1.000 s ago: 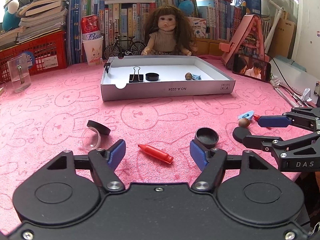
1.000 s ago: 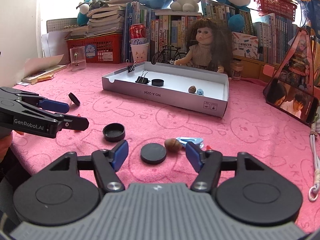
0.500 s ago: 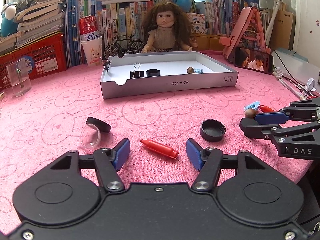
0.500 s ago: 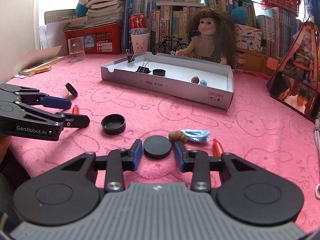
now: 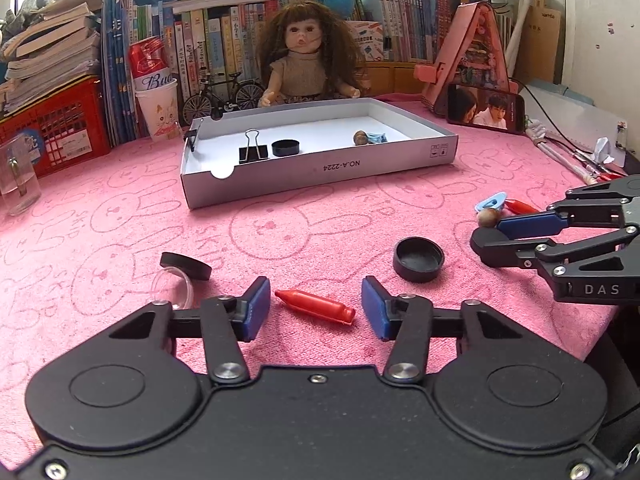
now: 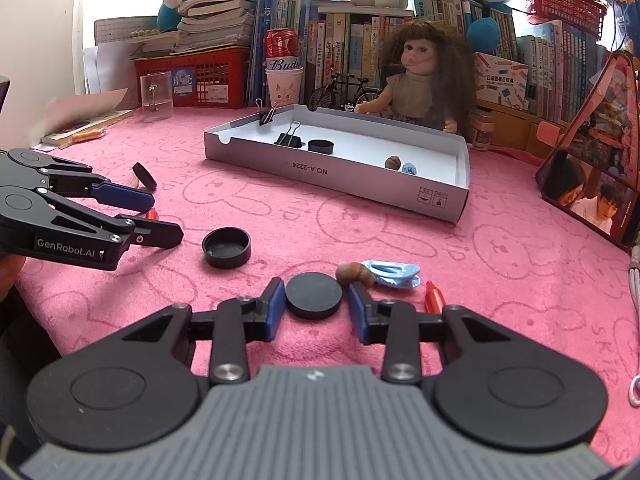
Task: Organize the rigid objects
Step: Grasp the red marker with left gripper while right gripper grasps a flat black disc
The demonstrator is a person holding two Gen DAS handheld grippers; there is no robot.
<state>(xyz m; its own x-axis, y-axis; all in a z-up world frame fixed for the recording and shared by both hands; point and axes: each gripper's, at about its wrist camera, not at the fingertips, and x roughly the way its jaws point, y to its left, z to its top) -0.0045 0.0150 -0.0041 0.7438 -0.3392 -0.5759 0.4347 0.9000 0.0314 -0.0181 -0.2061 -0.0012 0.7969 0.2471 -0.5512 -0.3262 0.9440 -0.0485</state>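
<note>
My left gripper (image 5: 316,308) is open, its blue pads either side of a red crayon-like piece (image 5: 316,306) on the pink cloth. My right gripper (image 6: 314,308) has closed onto a flat black disc (image 6: 314,294), pads touching its sides. A brown nut (image 6: 354,274), a blue clip (image 6: 394,274) and a red piece (image 6: 434,298) lie just right of it. An upturned black cap (image 5: 418,258) lies between the grippers. The white tray (image 5: 320,170) holds a binder clip (image 5: 253,152), a black cap (image 5: 285,147), a nut and a blue piece.
A black lid on a clear dish (image 5: 182,272) lies left of my left gripper. A doll (image 5: 306,60), books, a red basket (image 5: 56,128), a can in a cup (image 5: 154,92) and a glass (image 5: 18,178) line the back. A phone (image 5: 484,112) stands at the right.
My right gripper has narrowed from wide open until its pads meet the black disc. My left gripper has narrowed slightly around the red piece and stays open.
</note>
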